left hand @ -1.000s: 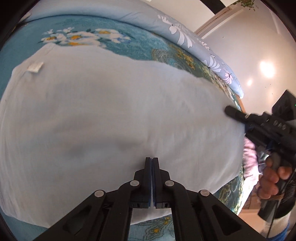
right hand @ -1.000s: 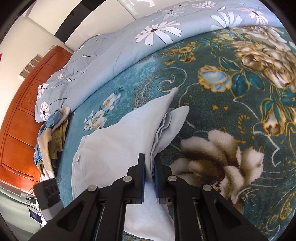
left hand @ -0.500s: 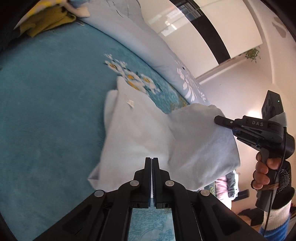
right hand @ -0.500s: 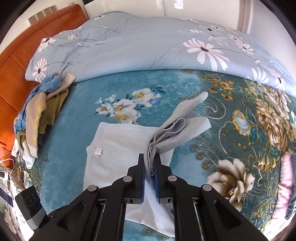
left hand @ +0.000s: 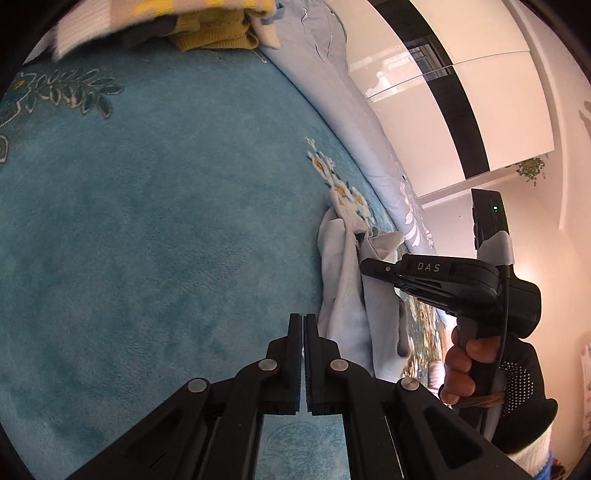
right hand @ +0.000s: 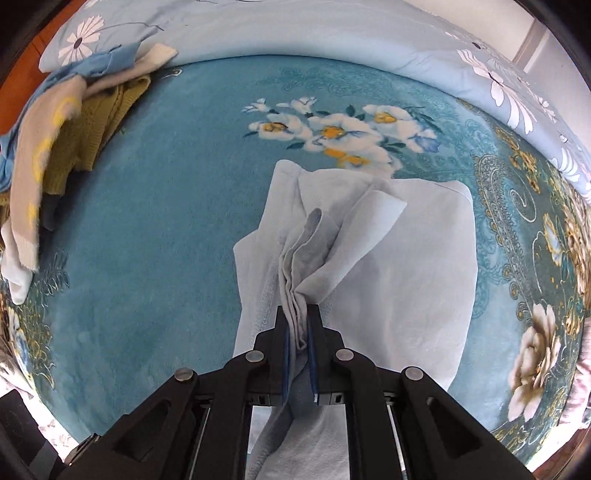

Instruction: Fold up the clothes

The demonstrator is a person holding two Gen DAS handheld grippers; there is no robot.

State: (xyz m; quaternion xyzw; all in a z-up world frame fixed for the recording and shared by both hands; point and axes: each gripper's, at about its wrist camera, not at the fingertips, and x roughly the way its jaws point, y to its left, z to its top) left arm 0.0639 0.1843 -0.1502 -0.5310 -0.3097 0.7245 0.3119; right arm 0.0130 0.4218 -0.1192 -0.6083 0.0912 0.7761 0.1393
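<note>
1. Pale blue garment (right hand: 388, 266), spread wide a second earlier, was now drawn into a narrow fold near the bed's (right hand: 166, 221) middle.
2. Right tool (right hand: 297, 325) pinched its bunched edge.
3. Left tool (left hand: 303, 332), pressed together and empty, had swung off it; one fold judged nearly done.

Teal floral bed cover (right hand: 155, 236), pale blue garment (right hand: 406, 280), clothes heap (right hand: 74, 122), quilt (right hand: 295, 33)
</note>
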